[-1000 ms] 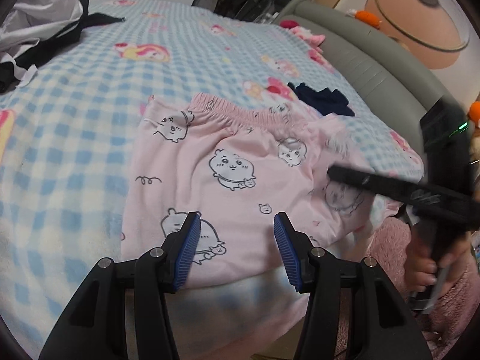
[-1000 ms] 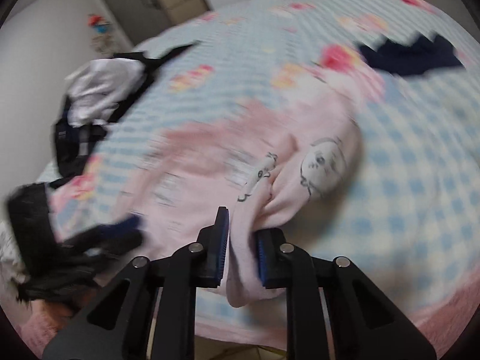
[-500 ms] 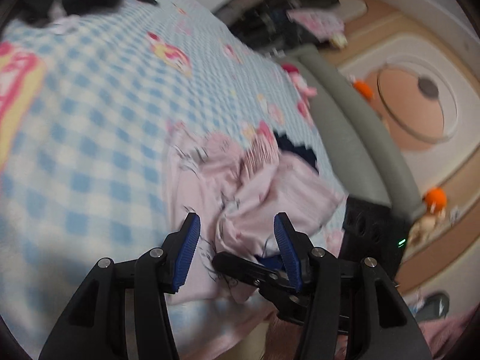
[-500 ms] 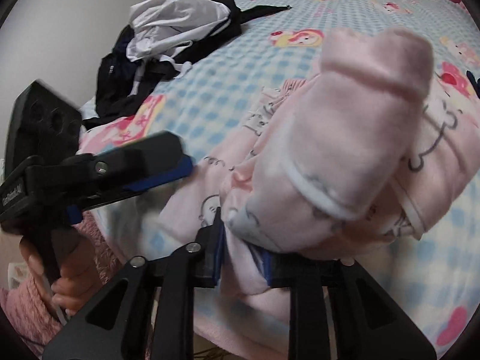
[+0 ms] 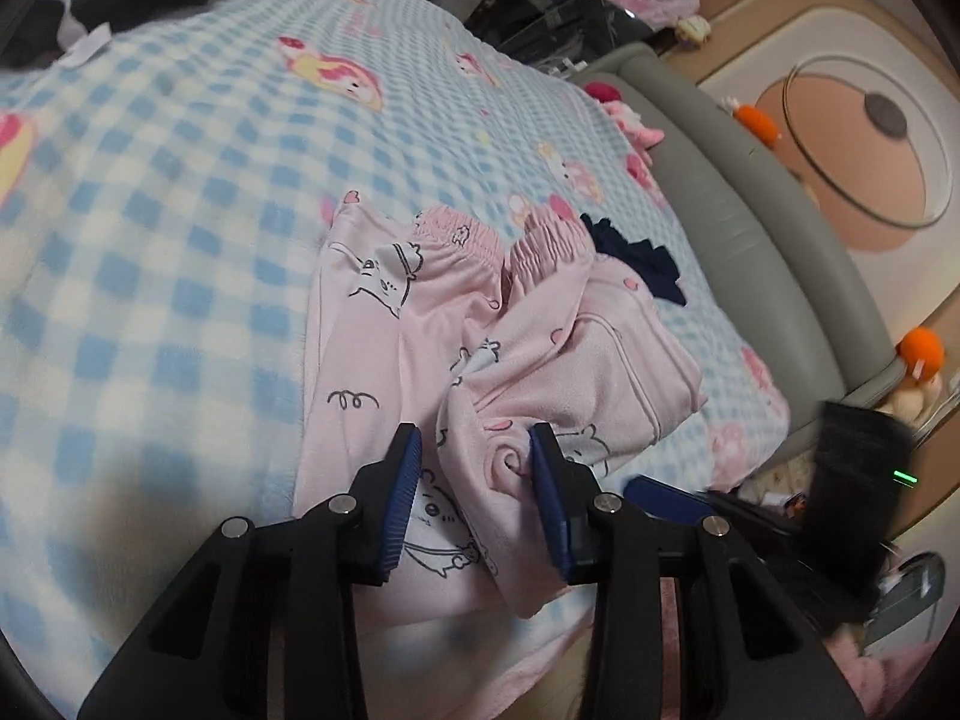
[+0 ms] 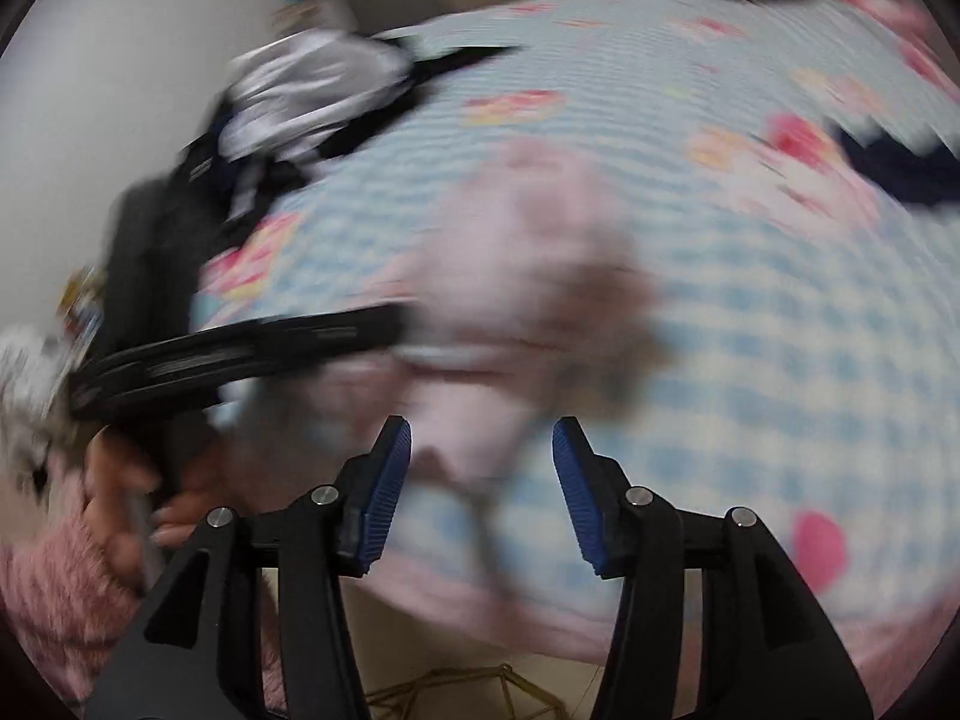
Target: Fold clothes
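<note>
Your left gripper (image 5: 474, 498) sits low over the near edge of the pink pajama pants (image 5: 420, 324), its blue pads spread apart with a rolled bunch of the pink fabric lying between them; the right pad touches that bunch, the left pad stands clear of it, so the claw is released rather than clenched. The pants lie on the blue checkered blanket (image 5: 180, 228), partly folded: the right half is doubled over toward the middle, and the gathered elastic waistband (image 5: 492, 240) points away from you. A small dark navy garment (image 5: 636, 258) lies just beyond the waistband, near the grey padded bed edge (image 5: 750, 228).

Your right gripper (image 6: 482, 486) is also released, pads wide apart, hanging over the near edge of the pants (image 6: 528, 276); that view is heavily blurred. A pile of black and white clothes (image 6: 312, 96) lies far across the blanket.
</note>
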Action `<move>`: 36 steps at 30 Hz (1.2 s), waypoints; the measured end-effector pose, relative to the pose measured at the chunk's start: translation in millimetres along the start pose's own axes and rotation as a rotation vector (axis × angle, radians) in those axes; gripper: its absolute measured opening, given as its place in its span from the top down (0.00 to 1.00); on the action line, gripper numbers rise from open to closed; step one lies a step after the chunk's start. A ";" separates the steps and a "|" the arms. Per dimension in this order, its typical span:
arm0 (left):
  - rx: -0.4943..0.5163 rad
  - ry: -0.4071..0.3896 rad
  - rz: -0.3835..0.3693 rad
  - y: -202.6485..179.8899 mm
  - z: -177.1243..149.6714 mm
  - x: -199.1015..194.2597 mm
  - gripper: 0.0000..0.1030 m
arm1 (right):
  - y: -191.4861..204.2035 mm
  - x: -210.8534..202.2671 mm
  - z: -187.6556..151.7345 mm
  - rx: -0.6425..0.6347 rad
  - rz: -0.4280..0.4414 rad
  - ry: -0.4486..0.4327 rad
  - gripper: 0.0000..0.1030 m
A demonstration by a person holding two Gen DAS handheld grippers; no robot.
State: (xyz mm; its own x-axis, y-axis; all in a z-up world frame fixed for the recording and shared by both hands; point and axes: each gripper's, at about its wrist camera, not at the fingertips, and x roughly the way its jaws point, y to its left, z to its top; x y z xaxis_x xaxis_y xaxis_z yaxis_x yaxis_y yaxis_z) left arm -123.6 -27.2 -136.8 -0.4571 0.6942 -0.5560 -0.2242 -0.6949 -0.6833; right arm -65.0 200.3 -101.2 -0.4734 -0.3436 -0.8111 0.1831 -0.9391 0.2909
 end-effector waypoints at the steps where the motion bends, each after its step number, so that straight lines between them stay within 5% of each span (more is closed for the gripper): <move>1: 0.006 0.002 -0.012 -0.4 -0.8 -2.9 0.62 | -10.2 6.0 1.8 0.045 -0.033 0.023 0.50; 8: 0.050 0.014 -0.093 -2.9 -6.3 -23.3 0.43 | 5.8 18.5 36.4 -0.046 -0.033 -0.035 0.51; 12: 0.068 0.023 -0.035 -4.3 -9.0 -19.3 0.43 | 31.5 15.6 64.1 -0.116 -0.025 -0.131 0.51; 14: 0.070 0.025 0.003 -4.4 -9.7 -14.8 0.47 | 52.3 27.7 76.2 -0.174 0.013 -0.123 0.51; 20: 0.032 -0.013 0.098 7.3 -7.7 -20.4 0.83 | 83.9 54.6 84.8 -0.255 0.073 -0.070 0.50; 24: 0.001 -0.045 0.069 14.7 -5.0 -33.5 0.86 | 60.3 25.6 75.2 -0.113 0.128 -0.169 0.45; 27: -0.014 -0.070 0.023 17.4 -2.4 -43.0 0.88 | 38.8 0.2 70.1 -0.026 0.069 -0.253 0.38; 30: -0.030 -0.096 -0.024 20.1 0.2 -52.5 0.78 | 22.7 -7.8 63.3 0.018 -0.012 -0.239 0.36; 32: -0.040 -0.112 -0.055 21.9 2.0 -58.9 0.42 | 16.0 -4.2 55.7 0.031 -0.035 -0.198 0.36; 36: 0.039 -0.058 -0.028 3.0 -2.0 -46.0 0.42 | 7.1 8.6 33.1 0.065 0.008 -0.132 0.36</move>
State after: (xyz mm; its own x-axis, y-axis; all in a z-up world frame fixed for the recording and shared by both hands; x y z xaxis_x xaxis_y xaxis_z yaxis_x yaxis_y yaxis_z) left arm -101.5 -60.9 -114.3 -0.4986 0.7026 -0.5078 -0.2706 -0.6826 -0.6788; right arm -96.3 190.3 -89.3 -0.5818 -0.3451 -0.7365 0.1332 -0.9337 0.3322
